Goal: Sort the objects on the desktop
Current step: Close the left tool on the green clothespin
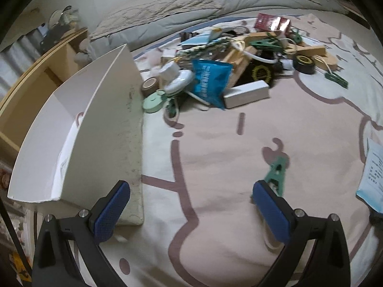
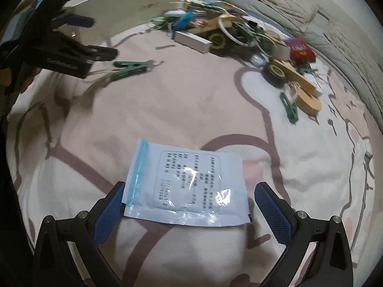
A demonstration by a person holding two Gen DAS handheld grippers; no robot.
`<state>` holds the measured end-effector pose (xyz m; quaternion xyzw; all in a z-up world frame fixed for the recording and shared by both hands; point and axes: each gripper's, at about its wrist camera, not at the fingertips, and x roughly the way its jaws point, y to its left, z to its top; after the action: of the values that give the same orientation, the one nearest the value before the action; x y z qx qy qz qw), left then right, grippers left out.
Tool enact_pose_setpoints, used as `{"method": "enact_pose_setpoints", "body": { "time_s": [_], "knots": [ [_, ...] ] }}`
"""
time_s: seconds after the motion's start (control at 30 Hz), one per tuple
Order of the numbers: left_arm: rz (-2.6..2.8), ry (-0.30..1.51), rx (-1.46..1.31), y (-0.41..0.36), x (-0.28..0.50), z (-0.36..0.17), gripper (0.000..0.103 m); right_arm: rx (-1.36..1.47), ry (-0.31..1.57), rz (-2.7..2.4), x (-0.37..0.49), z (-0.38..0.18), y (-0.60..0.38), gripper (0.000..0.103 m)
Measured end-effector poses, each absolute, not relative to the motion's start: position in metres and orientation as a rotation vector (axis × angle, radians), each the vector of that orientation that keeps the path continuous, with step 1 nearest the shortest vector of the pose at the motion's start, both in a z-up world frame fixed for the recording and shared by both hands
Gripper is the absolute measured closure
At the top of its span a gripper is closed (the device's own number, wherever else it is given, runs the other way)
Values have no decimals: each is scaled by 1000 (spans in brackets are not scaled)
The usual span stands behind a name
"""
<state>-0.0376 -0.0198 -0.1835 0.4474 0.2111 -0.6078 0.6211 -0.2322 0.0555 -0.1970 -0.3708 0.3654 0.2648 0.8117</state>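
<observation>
Both grippers spread, nothing held.
Right gripper [image 2: 189, 205] straddles flat pouch [image 2: 186, 184]: pads may skate over film. Left gripper [image 1: 191, 205] nears green clip [image 1: 277, 172]; nudging risk.

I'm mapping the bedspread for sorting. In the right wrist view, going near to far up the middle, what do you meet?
Zip-seal packet between the open right tool's fingers → bare bedspread → white rectangular box → wooden block in the clutter.
</observation>
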Motion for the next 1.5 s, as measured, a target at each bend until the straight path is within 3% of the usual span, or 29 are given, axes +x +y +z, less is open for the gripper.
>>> {"method": "enact_pose_setpoints", "body": {
  "time_s": [0.3, 0.77, 1.5],
  "knots": [
    [-1579, 597, 922, -12, -47, -170, 1, -723, 809, 511, -206, -192, 37, 0],
    [-1685, 672, 1028, -12, -69, -202, 41, -648, 847, 557, -192, -201, 29, 0],
    [-1788, 663, 986, -6, -67, -206, 58, -689, 873, 590, -179, -201, 50, 0]
  ]
}}
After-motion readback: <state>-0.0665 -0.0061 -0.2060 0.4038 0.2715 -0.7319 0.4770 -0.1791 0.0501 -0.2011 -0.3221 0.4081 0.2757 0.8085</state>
